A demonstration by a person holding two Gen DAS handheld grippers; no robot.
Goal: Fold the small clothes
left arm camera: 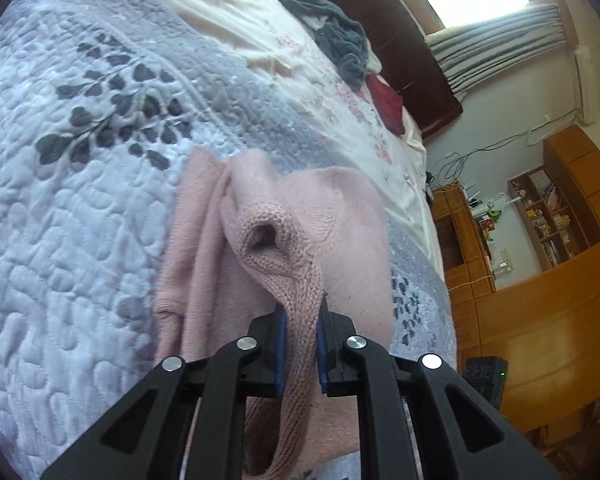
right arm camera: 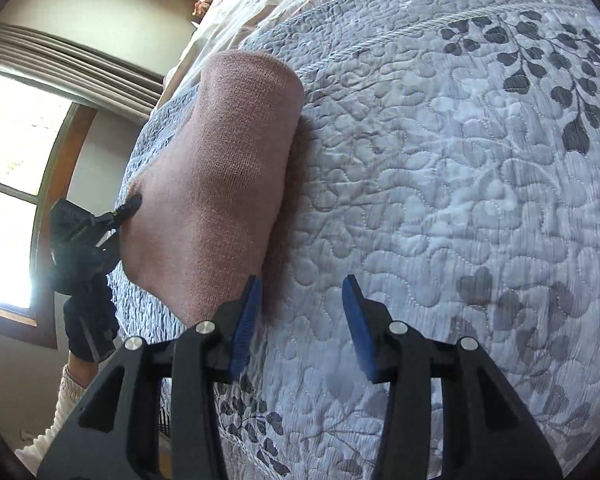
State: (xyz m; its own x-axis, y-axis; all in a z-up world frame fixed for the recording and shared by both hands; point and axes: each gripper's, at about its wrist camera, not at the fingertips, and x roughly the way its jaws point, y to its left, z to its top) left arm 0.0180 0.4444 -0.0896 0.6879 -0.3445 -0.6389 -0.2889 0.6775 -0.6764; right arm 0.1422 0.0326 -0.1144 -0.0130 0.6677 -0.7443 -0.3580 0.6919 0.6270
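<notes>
On the quilted bedspread, left claw clamped on pink knit garment, right claw apart, empty.

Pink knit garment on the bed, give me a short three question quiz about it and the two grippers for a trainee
1. True or false: the left gripper is clamped on a fold of the pink knit garment.
2. Multiple choice: the right gripper is A) shut on the garment, B) open with nothing between its pads, C) shut on the quilt.
3. Fill in: the garment lies on a grey-and-white ____ with a dark leaf pattern.

Key
1. True; knit fabric sits between the blue pads.
2. B; the garment lies just beside its left pad.
3. Quilt.
</notes>
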